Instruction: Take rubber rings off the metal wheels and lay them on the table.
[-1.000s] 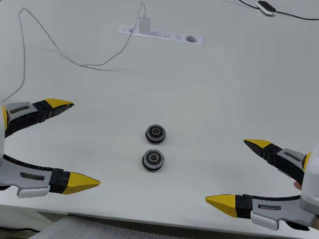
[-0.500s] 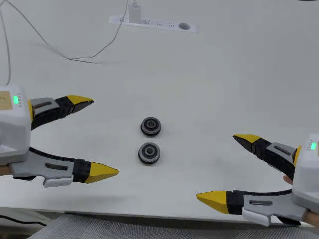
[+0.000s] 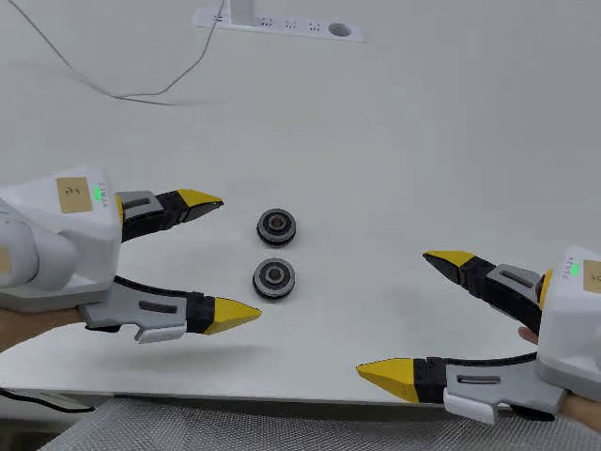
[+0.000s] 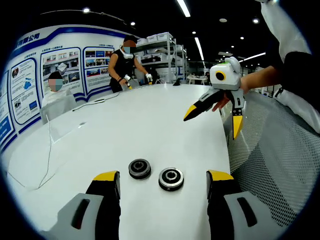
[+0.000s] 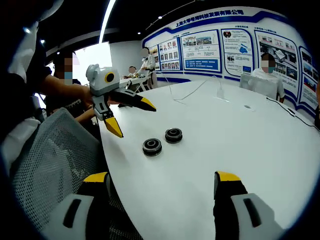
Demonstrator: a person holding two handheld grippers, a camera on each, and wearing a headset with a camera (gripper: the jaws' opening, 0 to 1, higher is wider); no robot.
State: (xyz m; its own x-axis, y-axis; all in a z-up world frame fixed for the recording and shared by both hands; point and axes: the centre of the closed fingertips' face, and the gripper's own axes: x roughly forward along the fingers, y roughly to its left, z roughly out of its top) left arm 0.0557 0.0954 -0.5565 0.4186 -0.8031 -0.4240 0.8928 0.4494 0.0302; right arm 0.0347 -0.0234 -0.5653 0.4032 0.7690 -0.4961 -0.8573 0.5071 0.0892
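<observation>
Two small metal wheels with black rubber rings lie flat on the white table, the far wheel [image 3: 276, 225] just behind the near wheel [image 3: 273, 277]. My left gripper [image 3: 218, 258] is open just left of them, its yellow tips level with the pair. In the left gripper view both wheels [image 4: 140, 168] [image 4: 171, 178] sit just ahead of the open jaws. My right gripper [image 3: 413, 315] is open at the right, well apart from the wheels. In the right gripper view the wheels [image 5: 152, 146] [image 5: 173, 135] lie farther ahead, with the left gripper [image 5: 132, 116] beyond them.
A white power strip [image 3: 277, 25] with a plugged charger lies at the table's far edge, and its grey cable [image 3: 122, 94] trails left. The table's front edge [image 3: 282, 399] runs just below the grippers. People stand and sit at the far side [image 4: 125, 60].
My left gripper has moved right, closer to the two wheels. The right gripper has shifted slightly left. The head camera has tilted down, so the power strip sits higher in the picture.
</observation>
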